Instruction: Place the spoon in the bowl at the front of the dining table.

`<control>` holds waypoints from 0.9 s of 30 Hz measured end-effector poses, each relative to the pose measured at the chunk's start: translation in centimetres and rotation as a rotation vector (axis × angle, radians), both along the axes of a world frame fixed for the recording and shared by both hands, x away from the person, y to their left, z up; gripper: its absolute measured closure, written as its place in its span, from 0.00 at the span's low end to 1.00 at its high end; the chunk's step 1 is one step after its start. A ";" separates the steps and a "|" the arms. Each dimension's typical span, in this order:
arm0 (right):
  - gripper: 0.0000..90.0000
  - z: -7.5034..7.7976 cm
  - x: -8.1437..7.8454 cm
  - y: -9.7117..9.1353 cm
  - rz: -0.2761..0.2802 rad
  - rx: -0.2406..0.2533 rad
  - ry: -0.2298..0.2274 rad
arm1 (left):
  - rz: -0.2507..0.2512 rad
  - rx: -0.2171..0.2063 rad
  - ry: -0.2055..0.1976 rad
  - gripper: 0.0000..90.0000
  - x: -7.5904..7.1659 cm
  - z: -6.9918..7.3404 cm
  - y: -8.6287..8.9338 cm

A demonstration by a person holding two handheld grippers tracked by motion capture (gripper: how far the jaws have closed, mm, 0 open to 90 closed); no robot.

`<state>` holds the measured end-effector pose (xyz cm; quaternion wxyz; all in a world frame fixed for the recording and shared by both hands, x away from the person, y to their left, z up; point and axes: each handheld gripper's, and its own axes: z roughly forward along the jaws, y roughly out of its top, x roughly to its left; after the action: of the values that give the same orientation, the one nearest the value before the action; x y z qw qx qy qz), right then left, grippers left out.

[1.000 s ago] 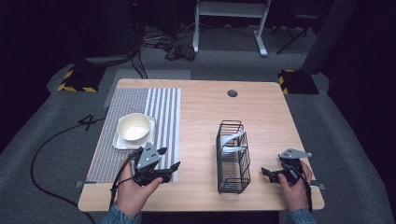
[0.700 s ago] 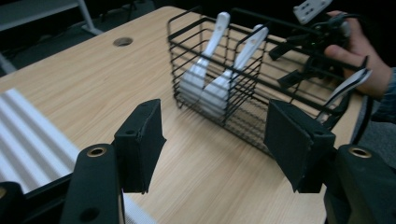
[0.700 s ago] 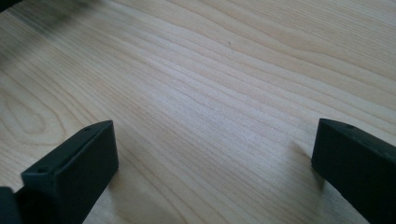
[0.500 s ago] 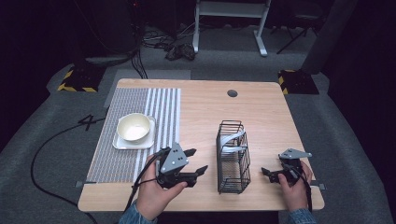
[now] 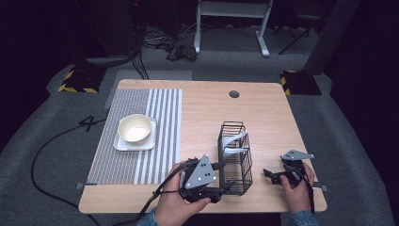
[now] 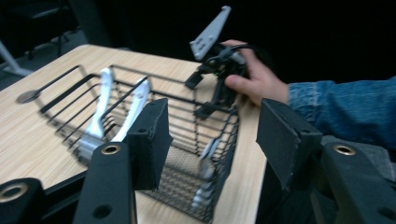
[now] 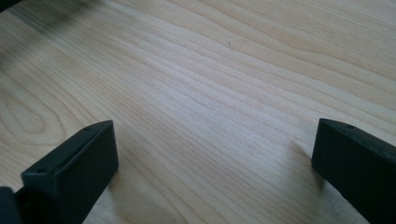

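- Spreading wide, left gripper [image 5: 225, 176] jaws stand apart, empty, right at the near end of the wire basket [image 5: 235, 157].
- Right gripper [image 5: 272, 176] jaws also apart, empty, low over bare wood by the table's [image 5: 263, 113] near right corner.
- Basket holds white utensils [image 6: 100, 109], leaning on its wires.
- Bowl [image 5: 135, 128] sits on a white plate [image 5: 123, 145] on the striped mat [image 5: 155, 122], well apart to the left.
- Open tabletop lies between basket and right gripper, and across the far half.

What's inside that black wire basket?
The wire basket holds white utensils leaning on its wires, handles up. Their lower ends sit deep behind the mesh, so I cannot tell what kind each is.
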<state>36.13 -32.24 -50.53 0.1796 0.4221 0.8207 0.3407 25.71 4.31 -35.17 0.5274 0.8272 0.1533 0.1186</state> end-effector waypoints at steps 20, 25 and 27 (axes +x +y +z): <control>0.00 0.0 0.0 0.0 0.001 0.000 -0.001 | -0.020 0.054 0.031 0.85 1.9 -2.3 -1.2; 0.00 0.0 0.0 0.0 0.001 -0.001 -0.001 | -0.006 0.052 0.036 0.86 2.5 -2.7 -1.2; 0.00 0.0 0.0 0.0 0.002 0.000 -0.001 | -0.003 0.057 0.038 0.87 2.7 -2.9 -1.2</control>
<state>36.13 -32.25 -50.54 0.1799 0.4213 0.8209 0.3409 28.42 3.08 -38.04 0.5006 0.8444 0.1586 0.1062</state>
